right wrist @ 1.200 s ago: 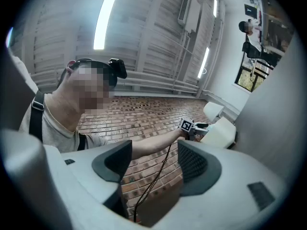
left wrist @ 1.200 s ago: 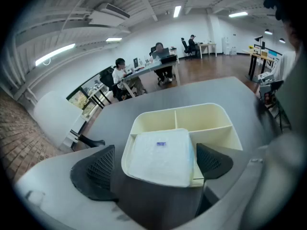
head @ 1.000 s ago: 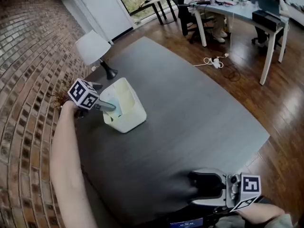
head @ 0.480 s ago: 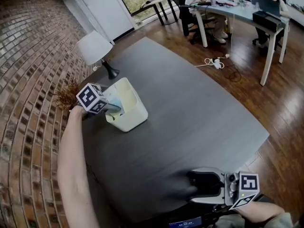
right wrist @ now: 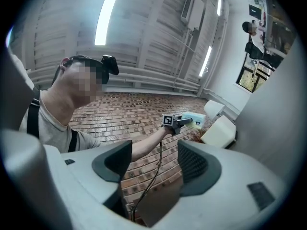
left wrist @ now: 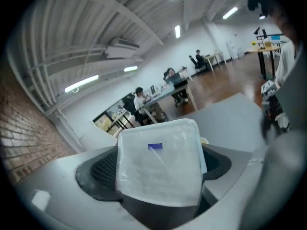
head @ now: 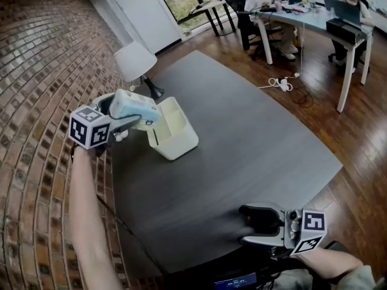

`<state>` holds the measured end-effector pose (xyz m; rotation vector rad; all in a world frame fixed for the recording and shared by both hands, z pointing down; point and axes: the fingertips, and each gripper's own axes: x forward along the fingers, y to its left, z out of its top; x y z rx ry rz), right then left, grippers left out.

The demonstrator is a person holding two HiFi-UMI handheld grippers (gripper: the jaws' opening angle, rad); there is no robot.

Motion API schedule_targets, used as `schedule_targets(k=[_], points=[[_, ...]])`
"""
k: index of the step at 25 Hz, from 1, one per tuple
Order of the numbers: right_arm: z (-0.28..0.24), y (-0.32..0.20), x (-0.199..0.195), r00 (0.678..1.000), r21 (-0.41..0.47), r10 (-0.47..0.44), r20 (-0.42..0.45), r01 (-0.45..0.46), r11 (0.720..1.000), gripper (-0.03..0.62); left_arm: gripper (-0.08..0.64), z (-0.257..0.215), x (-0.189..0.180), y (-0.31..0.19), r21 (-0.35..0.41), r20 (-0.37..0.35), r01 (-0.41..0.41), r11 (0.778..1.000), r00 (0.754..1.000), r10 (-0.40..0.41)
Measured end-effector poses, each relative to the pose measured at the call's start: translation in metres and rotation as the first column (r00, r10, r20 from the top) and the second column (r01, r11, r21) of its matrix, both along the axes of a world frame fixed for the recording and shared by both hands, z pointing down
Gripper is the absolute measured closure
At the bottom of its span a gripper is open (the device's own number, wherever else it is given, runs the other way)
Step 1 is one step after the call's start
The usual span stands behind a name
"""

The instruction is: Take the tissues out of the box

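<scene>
Tissues sat clear of the box, just above its left rim, clamped by the left gripper; the right gripper hung parted, empty, over the table edge

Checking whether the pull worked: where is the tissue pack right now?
In the head view the tissue pack is at upper left, clamped in the left gripper, in the air beside the left edge of the open box, near the lamp.

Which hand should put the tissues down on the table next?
Left. The left gripper is shut on the tissue pack, lifted beside the box. The right gripper is open and empty at the near edge of the table, away from both.
</scene>
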<state>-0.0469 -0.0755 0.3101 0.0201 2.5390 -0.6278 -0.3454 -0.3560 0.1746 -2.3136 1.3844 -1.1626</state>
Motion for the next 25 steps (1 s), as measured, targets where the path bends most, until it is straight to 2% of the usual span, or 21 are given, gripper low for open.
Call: schedule_targets(k=[2,3,4,5,7,8,9,10,13,14,15,17,18,19,20,21,23,25], points=[[0.003,0.003,-0.001,1.000,0.006,-0.005,-0.007,0.005,1.000,0.279,0.070,-0.031,0.010,0.036,0.121,-0.179,-0.011,0.993,0.983,0.033],[0.003,0.005,-0.003,1.000,0.007,-0.011,-0.010,0.011,1.000,0.279,0.069,-0.044,0.013,0.056,0.182,-0.286,-0.008,0.983,0.956,0.061],[0.003,0.008,-0.005,1.000,0.008,-0.019,-0.013,0.019,1.000,0.279,0.069,-0.054,0.014,0.079,0.241,-0.404,0.002,0.970,0.909,0.099],[0.003,0.011,-0.008,1.000,0.009,-0.027,-0.015,0.027,1.000,0.279,0.071,-0.061,0.015,0.102,0.293,-0.527,0.020,0.956,0.838,0.144],[0.002,0.017,-0.014,0.999,0.019,-0.044,-0.021,0.044,0.999,0.279,0.071,-0.061,0.012,0.150,0.358,-0.731,0.079,0.930,0.644,0.226],[0.002,0.020,-0.017,0.998,0.025,-0.051,-0.024,0.052,0.998,0.279,0.071,-0.053,0.012,0.173,0.370,-0.796,0.104,0.923,0.548,0.258],[0.002,0.024,-0.019,0.998,0.032,-0.057,-0.027,0.058,0.998,0.279,0.071,-0.042,0.016,0.196,0.376,-0.837,0.115,0.920,0.467,0.283],[0.003,0.027,-0.021,0.998,0.038,-0.063,-0.030,0.064,0.997,0.279,0.071,-0.028,0.024,0.218,0.379,-0.863,0.117,0.918,0.404,0.305],[0.004,0.037,-0.027,0.996,0.056,-0.079,-0.041,0.082,0.995,0.279,0.071,0.009,0.051,0.283,0.406,-0.896,0.116,0.907,0.248,0.369],[0.004,0.041,-0.029,0.995,0.062,-0.087,-0.046,0.090,0.994,0.279,0.072,0.017,0.059,0.303,0.420,-0.899,0.124,0.899,0.187,0.395],[0.004,0.045,-0.030,0.994,0.069,-0.094,-0.051,0.097,0.993,0.279,0.072,0.024,0.065,0.321,0.434,-0.900,0.136,0.890,0.116,0.421],[0.005,0.052,-0.033,0.992,0.079,-0.107,-0.060,0.112,0.991,0.279,0.072,0.037,0.072,0.353,0.455,-0.883,0.162,0.876,-0.043,0.467],[0.005,0.056,-0.035,0.991,0.084,-0.113,-0.065,0.118,0.989,0.279,0.072,0.043,0.075,0.366,0.463,-0.867,0.175,0.869,-0.114,0.485],[0.006,0.059,-0.036,0.990,0.089,-0.118,-0.071,0.124,0.988,0.279,0.072,0.050,0.077,0.377,0.471,-0.849,0.186,0.862,-0.168,0.500],[0.007,0.061,-0.038,0.989,0.095,-0.122,-0.077,0.130,0.987,0.279,0.072,0.057,0.080,0.386,0.479,-0.835,0.193,0.856,-0.202,0.512],[0.008,0.064,-0.039,0.989,0.102,-0.126,-0.084,0.134,0.986,0.279,0.072,0.065,0.083,0.394,0.486,-0.825,0.198,0.851,-0.219,0.522],[0.009,0.069,-0.042,0.987,0.120,-0.131,-0.097,0.142,0.983,0.279,0.072,0.080,0.088,0.407,0.498,-0.810,0.211,0.841,-0.232,0.538],[0.011,0.075,-0.044,0.984,0.140,-0.137,-0.110,0.152,0.978,0.279,0.072,0.093,0.092,0.420,0.509,-0.792,0.219,0.832,-0.260,0.553]])
